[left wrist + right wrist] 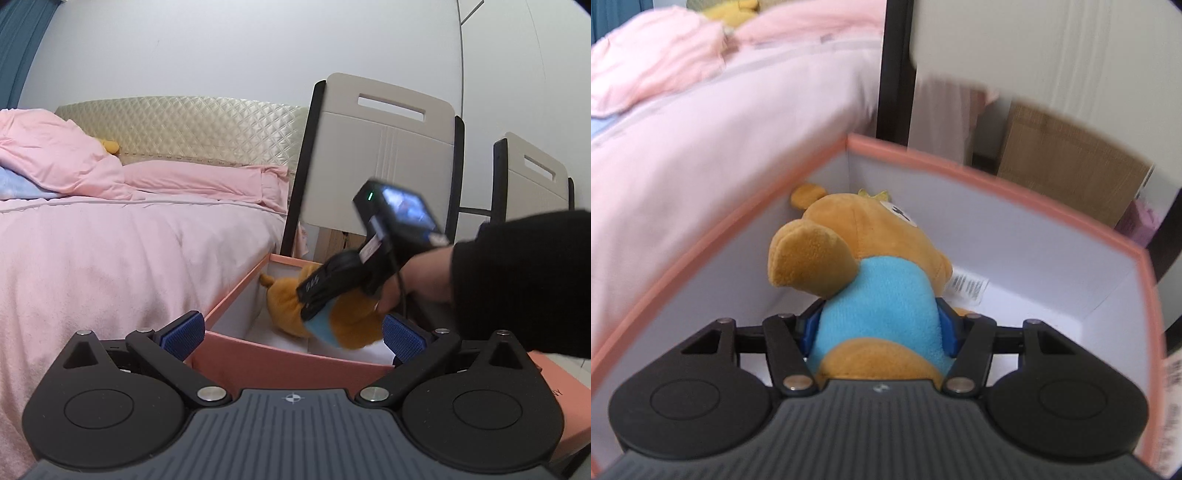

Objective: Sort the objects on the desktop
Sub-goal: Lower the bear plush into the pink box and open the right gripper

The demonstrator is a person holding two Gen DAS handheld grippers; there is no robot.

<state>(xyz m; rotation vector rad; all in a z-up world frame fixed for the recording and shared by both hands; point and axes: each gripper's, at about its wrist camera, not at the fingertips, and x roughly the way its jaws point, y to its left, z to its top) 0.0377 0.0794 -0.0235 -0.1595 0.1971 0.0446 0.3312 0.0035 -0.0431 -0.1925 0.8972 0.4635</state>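
A brown plush bear with a light blue shirt (879, 295) is inside a pink box with white inner walls (997, 177). My right gripper (877, 330) is shut on the bear's body and holds it low in the box. In the left wrist view the right gripper (317, 299) reaches into the box (280, 354) with the bear (288, 299). My left gripper (291, 334) is open and empty, just in front of the box's near wall.
A bed with pink bedding (110, 258) lies to the left of the box. Another yellow plush (109, 144) lies on the bed by the headboard. Two chairs (384, 155) stand behind the box. A cardboard box (1067, 166) stands behind it.
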